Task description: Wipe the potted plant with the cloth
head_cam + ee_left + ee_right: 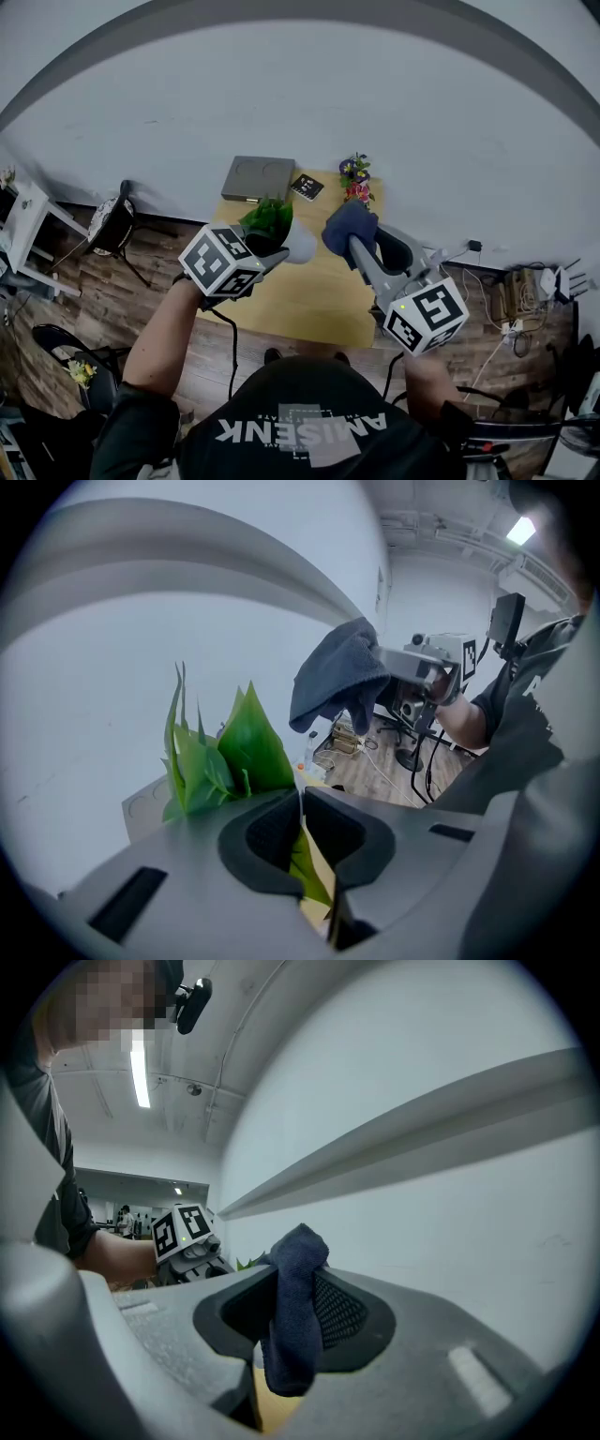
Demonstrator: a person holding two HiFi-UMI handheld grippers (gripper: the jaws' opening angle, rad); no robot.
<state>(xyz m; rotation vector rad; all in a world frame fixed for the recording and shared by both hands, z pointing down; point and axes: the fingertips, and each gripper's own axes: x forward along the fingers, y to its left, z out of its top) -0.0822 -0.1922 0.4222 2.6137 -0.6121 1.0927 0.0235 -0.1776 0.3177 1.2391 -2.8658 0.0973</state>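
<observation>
In the head view my left gripper (270, 249) holds the potted plant lifted over the yellow table (300, 305). The plant's green leaves (267, 219) stand above a white pot (301, 246). In the left gripper view the jaws (302, 829) are shut on the pot's thin white rim, with the leaves (225, 752) just beyond. My right gripper (357, 247) is shut on a dark blue cloth (348, 225), which hangs close to the right of the plant without touching it. In the right gripper view the cloth (295, 1307) drapes between the pads.
At the table's far edge, against the white wall, lie a grey flat box (258, 178), a small black card (307, 187) and a little pot of coloured flowers (356, 178). A chair (112, 225) stands left of the table; cables (506, 323) lie on the floor at right.
</observation>
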